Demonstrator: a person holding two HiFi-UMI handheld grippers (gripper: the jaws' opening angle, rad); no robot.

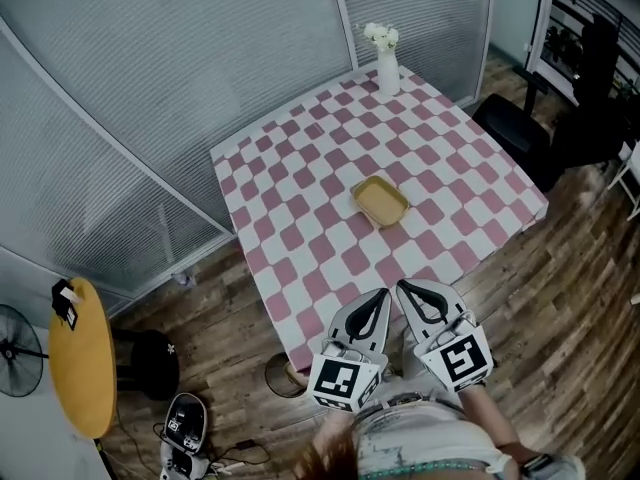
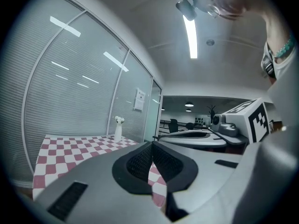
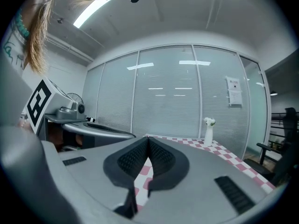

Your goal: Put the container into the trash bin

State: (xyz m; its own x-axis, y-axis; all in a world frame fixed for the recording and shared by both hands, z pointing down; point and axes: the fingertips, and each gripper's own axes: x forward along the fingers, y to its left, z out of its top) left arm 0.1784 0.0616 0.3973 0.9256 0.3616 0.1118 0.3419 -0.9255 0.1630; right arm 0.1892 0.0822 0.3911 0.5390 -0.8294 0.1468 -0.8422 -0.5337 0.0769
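Observation:
A shallow tan container (image 1: 380, 200) lies open on the pink-and-white checked table (image 1: 300, 218), near its middle. Both grippers hover side by side over the table's near edge, pointing at the container from well short of it. My left gripper (image 1: 381, 294) (image 2: 152, 144) is shut, its pads touching with nothing between them. My right gripper (image 1: 404, 287) (image 3: 148, 139) is shut and empty too. The container shows in neither gripper view, where the jaws hide it. A small round bin-like thing (image 1: 285, 376) stands on the floor by the table's near corner.
A white vase with flowers (image 1: 387, 68) (image 2: 118, 129) (image 3: 208, 133) stands at the table's far corner. Glass walls with blinds run behind. A black chair (image 1: 520, 128) sits at the right. A round yellow table (image 1: 80, 358), a black stool (image 1: 150, 363) and a fan (image 1: 15, 348) are at the left.

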